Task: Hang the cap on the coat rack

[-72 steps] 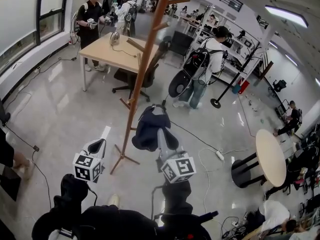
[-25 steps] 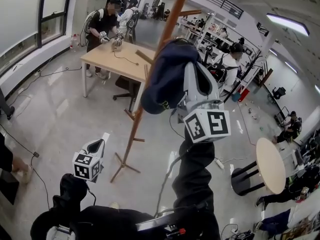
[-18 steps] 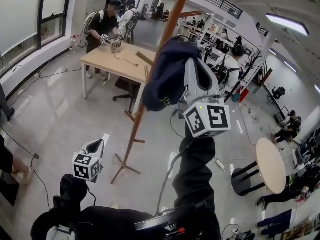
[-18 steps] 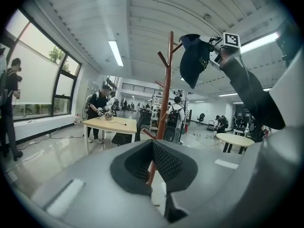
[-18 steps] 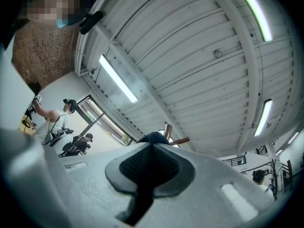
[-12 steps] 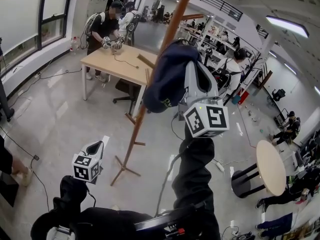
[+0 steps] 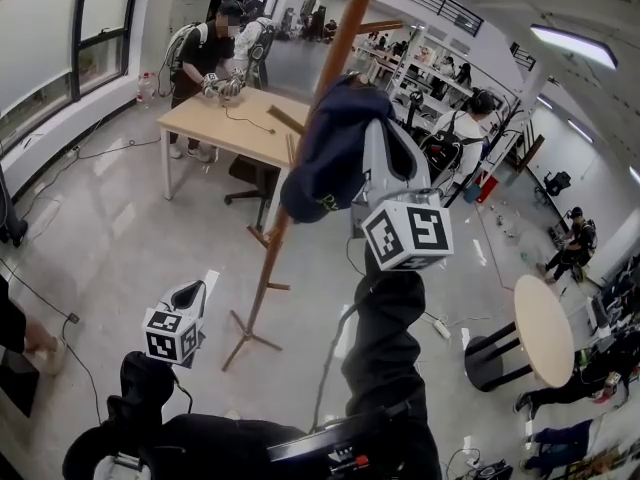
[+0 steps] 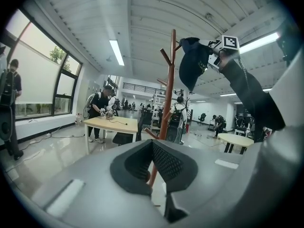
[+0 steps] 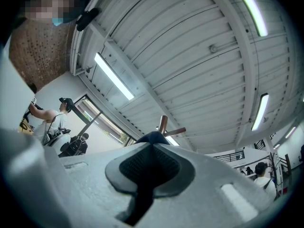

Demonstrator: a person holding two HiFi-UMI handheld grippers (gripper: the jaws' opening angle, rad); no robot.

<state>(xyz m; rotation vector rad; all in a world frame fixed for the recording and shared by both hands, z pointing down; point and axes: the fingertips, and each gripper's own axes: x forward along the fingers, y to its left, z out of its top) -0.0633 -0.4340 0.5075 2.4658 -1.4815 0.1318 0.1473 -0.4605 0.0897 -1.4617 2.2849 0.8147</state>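
Note:
A dark navy cap is held high beside the top of the brown wooden coat rack. My right gripper is raised at arm's length and shut on the cap's cloth. In the right gripper view the dark fabric sits between the pads, with the rack's top and a peg just beyond. From the left gripper view the cap hangs just right of the pole, near the upper pegs; I cannot tell if they touch. My left gripper stays low, shut and empty.
A wooden table with people at it stands behind the rack, with an office chair beside it. A person with a backpack is at the back right. A round table and floor cables lie to the right.
The right gripper has lifted the cap from low near the rack's base up to the pole's top. Over the last second it only shifted slightly. The left gripper has not moved.

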